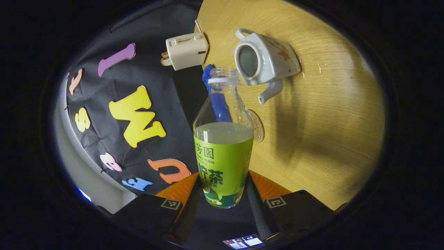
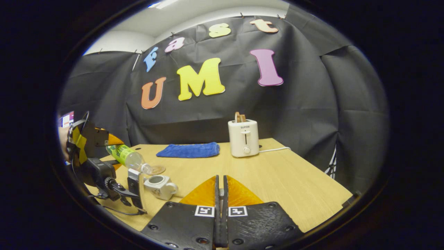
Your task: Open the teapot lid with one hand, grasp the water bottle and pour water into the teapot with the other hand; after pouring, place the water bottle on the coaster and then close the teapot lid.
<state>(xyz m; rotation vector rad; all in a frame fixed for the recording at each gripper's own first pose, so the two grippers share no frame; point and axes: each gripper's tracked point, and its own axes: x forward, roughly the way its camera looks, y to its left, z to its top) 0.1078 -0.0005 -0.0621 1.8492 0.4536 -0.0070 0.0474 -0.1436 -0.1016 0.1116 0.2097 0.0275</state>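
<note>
Left gripper view looks along its own fingers at the water bottle [image 1: 223,139], which the left gripper [image 1: 223,194] grips by the lower body, one finger pressed on each side of the green label. From this camera the bottle points away with its uncapped mouth close to the teapot [image 1: 265,60], and the table [image 1: 329,121] stands almost on edge in the picture, so the hand is rolled well over. The bottle is about half full of pale greenish liquid, its surface level with the top of the label. The teapot has no lid on; its round opening faces the camera, and whether anything is inside I cannot tell. A round coaster [image 1: 258,125] lies on the wood just behind the bottle. Right gripper view shows the same gripper [image 2: 114,152] at the left edge, carrying the bottle [image 2: 128,156] tilted, neck down toward the open teapot [image 2: 160,185], the mouth just above and beside the opening; the coaster [image 2: 158,169] lies just behind. The right gripper [image 2: 220,194] hovers over the table [image 2: 295,187] near its front edge, fingers closed together with nothing visible between them. Farther back lie a blue cloth [image 2: 189,150] and a white toaster [image 2: 243,137].
</note>
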